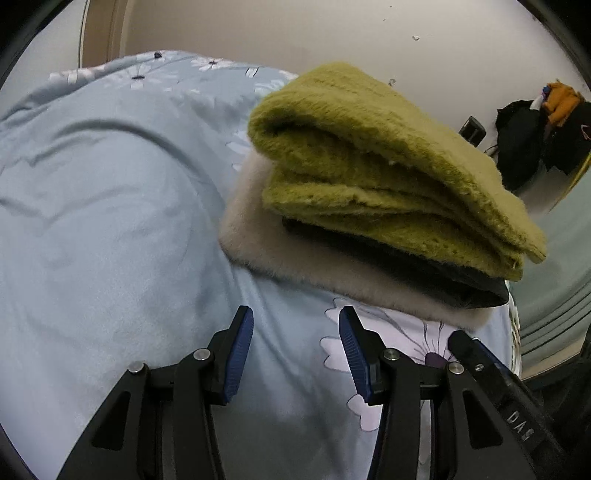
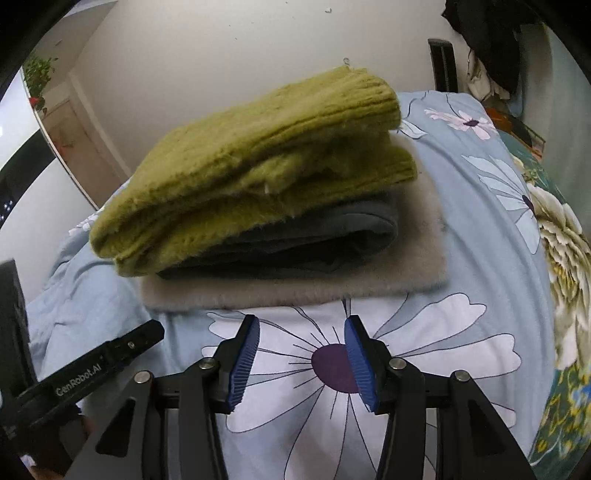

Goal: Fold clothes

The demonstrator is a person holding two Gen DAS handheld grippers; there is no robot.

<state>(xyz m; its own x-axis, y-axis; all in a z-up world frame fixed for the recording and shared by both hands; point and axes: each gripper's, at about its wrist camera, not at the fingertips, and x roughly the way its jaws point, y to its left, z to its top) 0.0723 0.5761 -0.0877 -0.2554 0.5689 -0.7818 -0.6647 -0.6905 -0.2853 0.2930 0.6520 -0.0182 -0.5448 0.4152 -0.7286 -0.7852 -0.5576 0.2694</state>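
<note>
A folded olive-green knit sweater (image 1: 388,162) lies on top of a folded dark grey garment (image 1: 424,273), which lies on a folded beige fluffy garment (image 1: 258,236). The stack rests on a light blue floral bedsheet (image 1: 110,221). My left gripper (image 1: 295,325) is open and empty, just in front of the stack's left side. In the right wrist view the same green sweater (image 2: 251,166), dark garment (image 2: 314,240) and beige garment (image 2: 295,291) appear. My right gripper (image 2: 301,332) is open and empty, just in front of the stack over a white flower print (image 2: 332,365). The left gripper's body (image 2: 85,373) shows at lower left.
A cream wall (image 1: 295,33) stands behind the bed. Dark clothes and an orange item (image 1: 546,122) hang at the far right. A second patterned quilt (image 2: 561,258) lies along the bed's right edge. A mirror and doorway (image 2: 44,129) are at the left.
</note>
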